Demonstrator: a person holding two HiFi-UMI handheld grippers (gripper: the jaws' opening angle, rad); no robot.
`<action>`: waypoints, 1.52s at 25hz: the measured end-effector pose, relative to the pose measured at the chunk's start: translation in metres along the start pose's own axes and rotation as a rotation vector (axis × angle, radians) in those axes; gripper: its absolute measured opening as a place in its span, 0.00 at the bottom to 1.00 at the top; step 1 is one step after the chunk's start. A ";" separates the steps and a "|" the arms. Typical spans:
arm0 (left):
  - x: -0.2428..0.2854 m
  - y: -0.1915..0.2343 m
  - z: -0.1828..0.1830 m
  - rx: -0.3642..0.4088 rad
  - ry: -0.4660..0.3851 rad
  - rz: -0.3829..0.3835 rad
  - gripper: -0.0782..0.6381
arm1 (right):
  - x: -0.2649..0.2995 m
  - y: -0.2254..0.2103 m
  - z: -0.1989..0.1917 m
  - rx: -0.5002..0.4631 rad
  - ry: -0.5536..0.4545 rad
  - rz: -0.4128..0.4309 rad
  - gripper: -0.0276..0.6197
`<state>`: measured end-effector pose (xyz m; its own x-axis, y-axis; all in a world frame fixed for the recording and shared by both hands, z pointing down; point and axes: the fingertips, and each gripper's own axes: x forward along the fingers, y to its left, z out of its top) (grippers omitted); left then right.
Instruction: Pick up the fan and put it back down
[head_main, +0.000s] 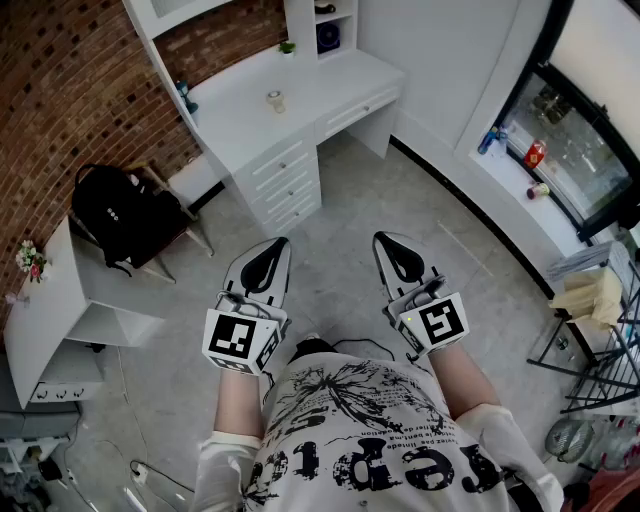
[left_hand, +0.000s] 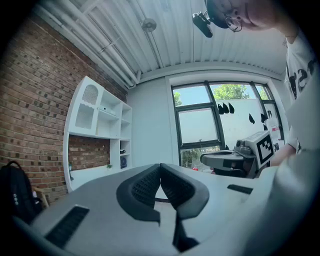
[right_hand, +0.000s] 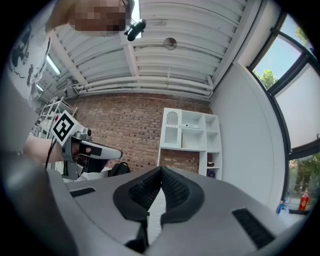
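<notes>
While both grippers are held level above the grey floor (head_main: 345, 200), items run thus:

- Black backpack (head_main: 125, 213): on a chair (head_main: 192, 228) by the brick wall (head_main: 60, 80).
- White desk (head_main: 250, 100): drawers closed.
- Left gripper (head_main: 280, 243): jaws pressed together, nothing between them.
- Right gripper (head_main: 383, 242): jaws likewise closed and empty.
- Fan (head_main: 568, 438): round and grilled, on the floor at lower right beside a wire rack (head_main: 600, 350), well apart from both grippers.

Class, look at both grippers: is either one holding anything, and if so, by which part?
Nothing is held. The left gripper and the right gripper each have their jaws closed together with nothing between them.
</notes>
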<state>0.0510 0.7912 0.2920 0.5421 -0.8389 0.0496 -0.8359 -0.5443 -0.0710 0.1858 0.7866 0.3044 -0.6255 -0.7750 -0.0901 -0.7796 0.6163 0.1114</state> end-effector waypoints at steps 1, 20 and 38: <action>0.001 0.000 0.000 0.000 0.001 0.001 0.13 | 0.001 -0.001 -0.001 0.001 0.002 0.001 0.06; 0.044 0.002 0.002 -0.084 -0.081 0.005 0.62 | 0.005 -0.046 -0.010 0.025 0.008 -0.057 0.06; 0.237 0.185 -0.017 -0.089 -0.030 -0.042 0.62 | 0.231 -0.167 -0.052 0.037 0.069 -0.141 0.07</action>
<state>0.0232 0.4917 0.3074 0.5780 -0.8158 0.0207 -0.8160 -0.5777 0.0191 0.1729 0.4976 0.3165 -0.5073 -0.8611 -0.0335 -0.8609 0.5045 0.0661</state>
